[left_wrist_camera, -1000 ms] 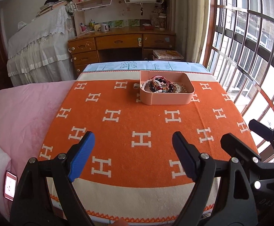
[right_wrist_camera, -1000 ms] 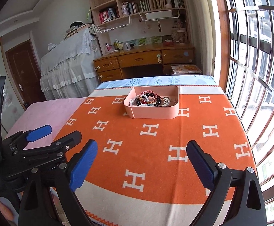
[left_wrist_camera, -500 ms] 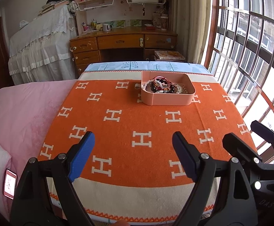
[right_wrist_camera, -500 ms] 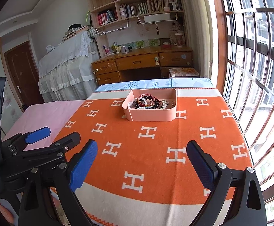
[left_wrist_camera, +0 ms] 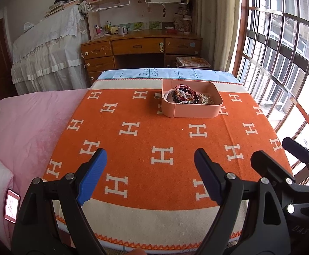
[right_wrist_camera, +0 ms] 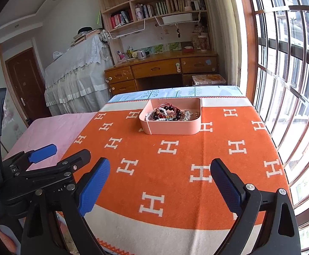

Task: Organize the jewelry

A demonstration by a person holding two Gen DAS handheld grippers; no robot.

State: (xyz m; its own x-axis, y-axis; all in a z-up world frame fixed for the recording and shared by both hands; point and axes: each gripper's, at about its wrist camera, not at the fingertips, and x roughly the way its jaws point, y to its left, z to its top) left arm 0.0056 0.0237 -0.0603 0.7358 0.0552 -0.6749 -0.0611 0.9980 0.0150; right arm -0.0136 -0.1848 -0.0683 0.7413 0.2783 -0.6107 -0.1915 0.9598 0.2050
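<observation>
Left claw (left_wrist_camera: 150, 174) wide and unladen, right claw (right_wrist_camera: 159, 182) likewise, pink tray (left_wrist_camera: 191, 111) well apart.

Jewelry (left_wrist_camera: 186, 96) tangled in pink tray (left_wrist_camera: 191, 112), single pieces indistinguishable; tray's near wall hides lower heap.

Your pink tray (left_wrist_camera: 193, 112) is sitting toward the far edge of the orange blanket (left_wrist_camera: 154, 140), right of centre, holding a tangled heap of beaded bracelets (left_wrist_camera: 184, 96).

One pink tray (left_wrist_camera: 191, 112), roughly several tangled bracelets (left_wrist_camera: 184, 96), two grippers.
</observation>
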